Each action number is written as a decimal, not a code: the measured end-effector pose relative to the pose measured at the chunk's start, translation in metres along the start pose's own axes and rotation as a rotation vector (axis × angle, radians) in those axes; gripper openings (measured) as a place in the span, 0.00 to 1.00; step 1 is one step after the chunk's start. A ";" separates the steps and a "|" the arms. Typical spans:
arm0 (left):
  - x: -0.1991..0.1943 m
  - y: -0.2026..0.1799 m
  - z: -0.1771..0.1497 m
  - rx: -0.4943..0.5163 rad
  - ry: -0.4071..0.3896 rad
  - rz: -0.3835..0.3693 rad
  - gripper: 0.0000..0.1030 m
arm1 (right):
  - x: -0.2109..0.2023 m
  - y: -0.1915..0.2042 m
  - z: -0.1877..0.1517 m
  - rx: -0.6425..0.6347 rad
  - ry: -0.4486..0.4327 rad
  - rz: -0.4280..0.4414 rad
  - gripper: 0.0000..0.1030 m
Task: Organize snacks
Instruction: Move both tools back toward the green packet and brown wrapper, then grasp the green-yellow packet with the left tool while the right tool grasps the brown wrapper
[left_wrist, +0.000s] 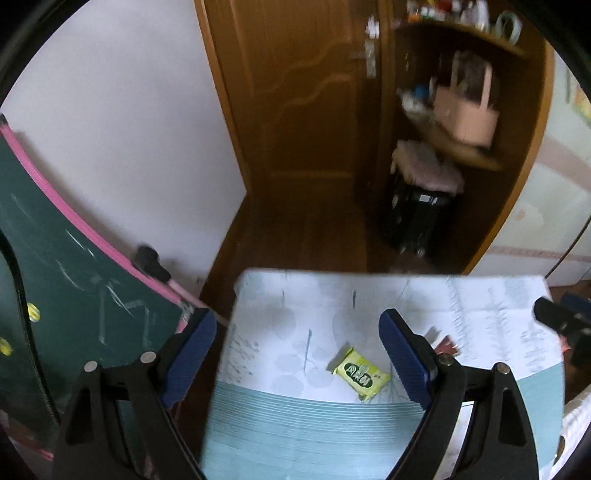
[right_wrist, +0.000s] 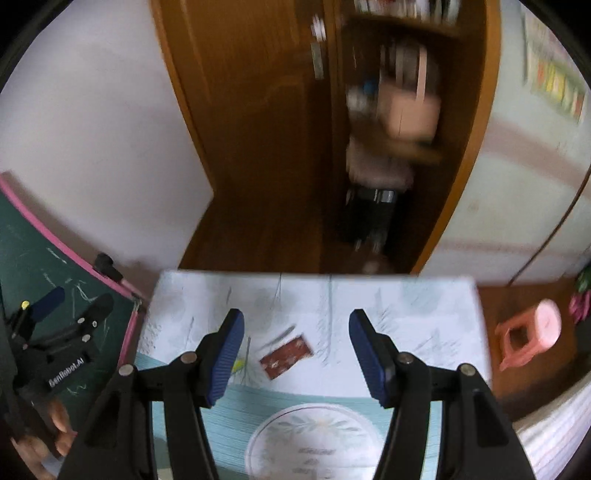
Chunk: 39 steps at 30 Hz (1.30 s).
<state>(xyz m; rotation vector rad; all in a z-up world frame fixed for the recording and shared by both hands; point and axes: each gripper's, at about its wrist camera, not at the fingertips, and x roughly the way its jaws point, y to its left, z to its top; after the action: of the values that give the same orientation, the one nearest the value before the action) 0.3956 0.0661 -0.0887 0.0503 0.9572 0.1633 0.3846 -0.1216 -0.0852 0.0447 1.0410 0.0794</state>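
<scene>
A yellow-green snack packet (left_wrist: 360, 374) lies flat on the table (left_wrist: 314, 424), which has a white and teal cloth. My left gripper (left_wrist: 297, 317) hangs open above it with nothing between the blue pads; the packet lies below, nearer the right finger. A red-brown snack packet (right_wrist: 286, 354) lies on the same cloth, and my right gripper (right_wrist: 295, 317) hovers open over it, holding nothing. In the left wrist view only a corner of the red packet (left_wrist: 448, 345) shows past the right finger. In the right wrist view a sliver of the yellow packet (right_wrist: 238, 363) shows by the left finger.
A green chalkboard (left_wrist: 74, 266) with a pink rim leans left of the table. A round leaf-patterned plate (right_wrist: 314, 439) sits near the front edge. A pink stool (right_wrist: 528, 336) stands on the floor at the right. Behind are a wooden door (left_wrist: 295, 92) and cluttered shelves (left_wrist: 461, 110).
</scene>
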 end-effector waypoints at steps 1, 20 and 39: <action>0.020 -0.006 -0.006 -0.011 0.033 0.005 0.87 | 0.018 -0.002 -0.004 0.014 0.035 -0.001 0.58; 0.151 -0.039 -0.061 -0.147 0.288 -0.029 0.72 | 0.177 -0.003 -0.044 0.251 0.332 0.055 0.58; 0.167 -0.054 -0.078 -0.100 0.361 -0.087 0.73 | 0.169 0.018 -0.065 -0.060 0.285 -0.100 0.31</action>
<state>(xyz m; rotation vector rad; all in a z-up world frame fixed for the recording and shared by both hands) 0.4324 0.0377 -0.2753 -0.1164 1.3074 0.1416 0.4129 -0.0888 -0.2618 -0.0754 1.3231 0.0259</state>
